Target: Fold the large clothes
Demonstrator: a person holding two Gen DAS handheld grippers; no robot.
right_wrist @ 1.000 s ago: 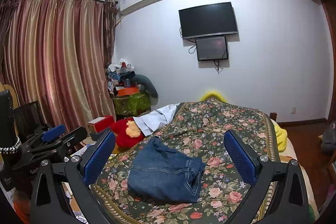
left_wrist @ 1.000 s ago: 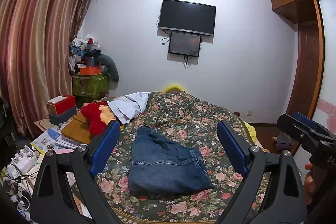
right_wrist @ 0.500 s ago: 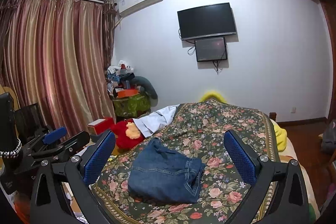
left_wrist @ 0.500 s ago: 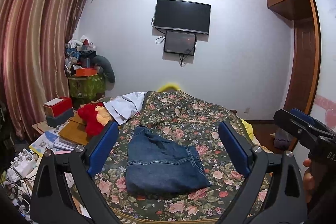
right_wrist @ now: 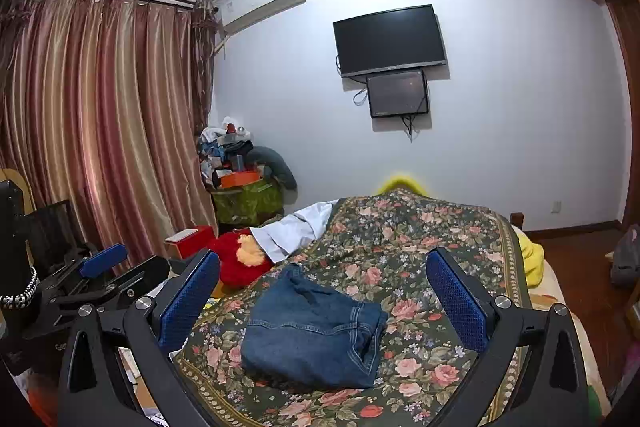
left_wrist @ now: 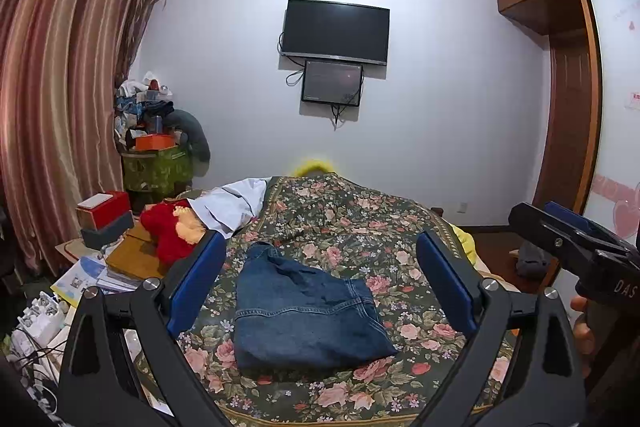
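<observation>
Little has shifted since a second ago — only the left view has drifted slightly, so the wall television point(left_wrist: 335, 31) sits a touch lower. Folded blue jeans point(left_wrist: 304, 311) lie in a compact stack on the floral bedspread point(left_wrist: 360, 211), near its closest edge. Both the left tongs point(left_wrist: 318, 291) and the right tongs point(right_wrist: 322, 301) hang above the bed with blue pads spread wide, gripping nothing — clear of the denim. Off the bed's left side, a red plush toy point(left_wrist: 168, 231) rests among books.
</observation>
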